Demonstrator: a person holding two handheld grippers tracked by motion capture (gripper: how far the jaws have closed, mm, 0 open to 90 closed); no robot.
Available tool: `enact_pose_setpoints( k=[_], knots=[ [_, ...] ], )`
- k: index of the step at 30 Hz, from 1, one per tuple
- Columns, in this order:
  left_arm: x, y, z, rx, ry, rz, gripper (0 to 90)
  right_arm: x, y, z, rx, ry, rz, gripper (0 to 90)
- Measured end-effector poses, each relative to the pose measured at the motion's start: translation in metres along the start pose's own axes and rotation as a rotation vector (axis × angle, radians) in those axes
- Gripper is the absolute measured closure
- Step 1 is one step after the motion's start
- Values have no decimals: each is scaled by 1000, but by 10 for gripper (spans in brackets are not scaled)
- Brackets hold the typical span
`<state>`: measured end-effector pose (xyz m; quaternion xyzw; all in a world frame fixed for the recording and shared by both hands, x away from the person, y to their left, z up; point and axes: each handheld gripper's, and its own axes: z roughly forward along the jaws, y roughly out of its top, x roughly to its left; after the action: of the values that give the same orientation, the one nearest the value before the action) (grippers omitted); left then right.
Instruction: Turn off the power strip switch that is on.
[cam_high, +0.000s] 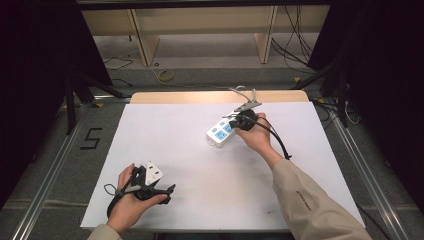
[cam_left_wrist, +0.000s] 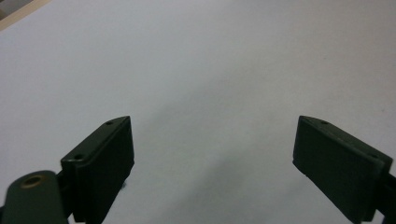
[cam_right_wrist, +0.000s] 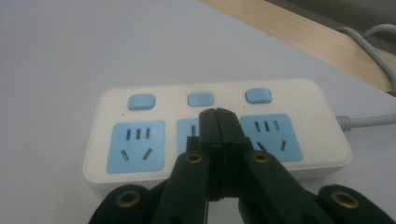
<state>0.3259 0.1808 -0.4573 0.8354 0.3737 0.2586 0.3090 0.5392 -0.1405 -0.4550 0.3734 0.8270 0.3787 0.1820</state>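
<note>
My right gripper (cam_right_wrist: 217, 114), its black jaws pressed together with nothing between them, hangs over the middle blue socket of the white plastic power strip (cam_right_wrist: 322, 116), tips just below the middle blue button (cam_right_wrist: 201, 99); a small red light (cam_right_wrist: 184, 111) glows beside it. The strip lies on the white table sheet (cam_high: 200, 165), toward the far edge, its grey cable (cam_right_wrist: 369, 120) trailing off. My left gripper (cam_left_wrist: 212, 163) rests near the front-left, jaws wide apart over bare sheet.

Power strip's (cam_right_wrist: 215, 130) middle socket hidden behind closed right tool (cam_right_wrist: 218, 116), cable (cam_right_wrist: 369, 120) cut off at frame edge
</note>
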Motion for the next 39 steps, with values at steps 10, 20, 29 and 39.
enact_pose_setpoints(
  k=[10, 20, 29, 39],
  knots=[
    [0, 0, 1, 2, -5, 3, 121, 3, 5, 11, -2, 3, 2, 900],
    [0, 0, 1, 0, -9, 3, 121, 5, 12, 19, 3, 4, -2, 900],
    [-1, 0, 1, 0, -9, 2, 120, 3, 12, 27, 9, -1, 7, 900],
    [-1, 0, 1, 2, -10, 4, 120, 4, 20, 31, 13, -5, 1, 900]
  ],
)
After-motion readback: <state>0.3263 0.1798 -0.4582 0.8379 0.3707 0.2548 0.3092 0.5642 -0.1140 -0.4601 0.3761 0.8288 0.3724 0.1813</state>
